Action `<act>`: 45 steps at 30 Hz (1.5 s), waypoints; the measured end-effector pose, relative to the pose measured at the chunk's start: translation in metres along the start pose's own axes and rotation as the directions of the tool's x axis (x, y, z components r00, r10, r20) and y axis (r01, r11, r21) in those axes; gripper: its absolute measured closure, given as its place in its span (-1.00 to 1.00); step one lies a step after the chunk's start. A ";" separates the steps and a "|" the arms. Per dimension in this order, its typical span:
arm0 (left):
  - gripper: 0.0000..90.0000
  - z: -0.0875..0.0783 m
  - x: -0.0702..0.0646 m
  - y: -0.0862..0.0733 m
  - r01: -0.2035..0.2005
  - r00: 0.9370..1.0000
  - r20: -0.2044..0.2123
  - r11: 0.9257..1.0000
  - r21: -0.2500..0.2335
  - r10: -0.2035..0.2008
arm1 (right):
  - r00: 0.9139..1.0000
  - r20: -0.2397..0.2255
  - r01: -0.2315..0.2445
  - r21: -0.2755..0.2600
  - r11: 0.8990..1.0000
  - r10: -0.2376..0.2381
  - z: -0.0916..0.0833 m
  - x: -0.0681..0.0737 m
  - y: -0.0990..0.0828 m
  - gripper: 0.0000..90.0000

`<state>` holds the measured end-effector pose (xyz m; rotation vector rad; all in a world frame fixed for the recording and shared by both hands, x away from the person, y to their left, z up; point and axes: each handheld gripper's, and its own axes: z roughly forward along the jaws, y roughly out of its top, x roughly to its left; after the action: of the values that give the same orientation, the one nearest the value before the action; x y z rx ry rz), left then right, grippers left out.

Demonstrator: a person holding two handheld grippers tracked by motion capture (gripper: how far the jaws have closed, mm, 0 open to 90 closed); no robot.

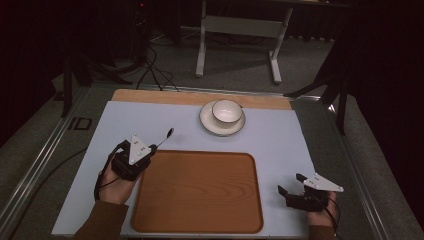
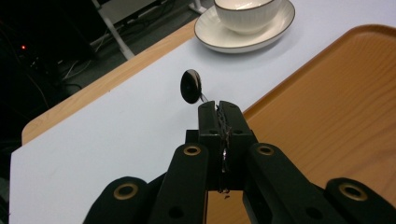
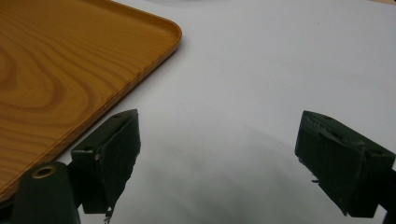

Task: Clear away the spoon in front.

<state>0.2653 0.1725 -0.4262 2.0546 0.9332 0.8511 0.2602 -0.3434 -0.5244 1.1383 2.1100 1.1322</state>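
My left gripper point(image 1: 151, 147) is shut on the thin handle of a dark spoon point(image 1: 168, 133) at the wooden tray's far-left corner. In the left gripper view the jaws point(image 2: 218, 108) pinch the handle, and the round spoon bowl point(image 2: 190, 86) sticks out beyond them over the white mat. The wooden tray point(image 1: 200, 192) lies bare in the middle of the mat. A white cup point(image 1: 226, 110) sits in a saucer point(image 1: 222, 128) farther back. My right gripper point(image 1: 289, 183) rests open just right of the tray, with nothing between its jaws point(image 3: 219, 128).
A white mat point(image 1: 125, 122) covers the tabletop, with a wooden strip point(image 1: 150, 96) along its far edge. A metal frame point(image 1: 45, 150) runs around the table. Beyond it, cables point(image 1: 150, 70) and a white stand point(image 1: 240, 25) sit on the grey floor.
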 end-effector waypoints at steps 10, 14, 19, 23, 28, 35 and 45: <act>0.97 -0.007 -0.004 -0.014 0.015 1.000 -0.010 1.000 0.011 -0.015 | 1.000 0.000 0.000 0.001 1.000 0.000 0.000 0.000 0.000 -0.69; 0.97 -0.009 -0.005 -0.019 0.019 1.000 -0.011 1.000 0.015 -0.019 | 1.000 0.000 0.000 0.002 1.000 0.000 0.000 0.000 0.000 -0.69; 0.97 -0.011 -0.007 -0.023 0.021 1.000 -0.014 1.000 0.016 -0.021 | 1.000 0.000 0.000 0.002 1.000 0.000 0.000 0.000 0.000 -0.69; 0.97 -0.013 -0.009 -0.027 0.024 1.000 -0.014 1.000 0.020 -0.024 | 1.000 -0.001 0.001 0.002 1.000 -0.001 0.000 0.000 0.000 -0.69; 0.97 -0.016 -0.011 -0.032 0.026 1.000 -0.012 1.000 0.018 -0.025 | 1.000 -0.001 0.003 0.003 1.000 -0.003 0.000 0.000 0.000 -0.69; 0.97 -0.018 -0.015 -0.037 0.016 1.000 -0.016 1.000 0.025 -0.016 | 1.000 -0.002 0.003 0.005 1.000 -0.003 0.001 0.000 0.000 -0.69; 0.97 -0.020 -0.019 -0.044 0.004 1.000 -0.023 0.999 0.049 -0.003 | 1.000 -0.002 0.005 0.005 1.000 -0.005 0.000 0.000 0.000 -0.69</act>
<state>0.2250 0.1852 -0.4567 2.0882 0.9796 0.8596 0.2603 -0.3433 -0.5246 1.1342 2.1169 1.1266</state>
